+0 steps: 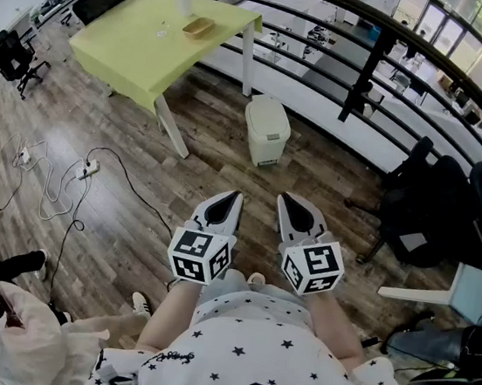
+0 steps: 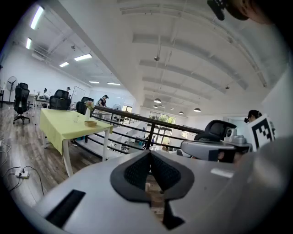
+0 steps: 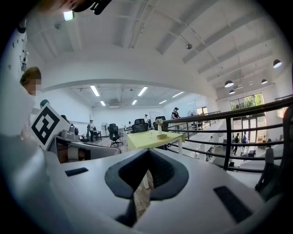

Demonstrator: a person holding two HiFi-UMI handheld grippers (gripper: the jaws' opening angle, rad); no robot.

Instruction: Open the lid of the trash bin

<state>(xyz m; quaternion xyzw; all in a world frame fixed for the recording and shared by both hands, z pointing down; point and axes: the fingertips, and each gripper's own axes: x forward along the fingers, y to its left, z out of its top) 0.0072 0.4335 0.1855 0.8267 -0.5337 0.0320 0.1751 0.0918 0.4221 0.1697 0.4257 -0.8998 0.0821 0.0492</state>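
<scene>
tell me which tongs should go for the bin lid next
Left, but only narrowly. The left tongs and right tongs are both shut, empty and near the body, both angled toward the closed trash bin ahead. The left tips look slightly closer to its line; either could probably reach.

Wood-plank floor [image 1: 217, 171] with a yellow-green table [image 1: 147, 38], a black railing [image 1: 367, 37], office chairs [image 1: 449, 215] and ceiling strip lights [image 2: 82, 57].
</scene>
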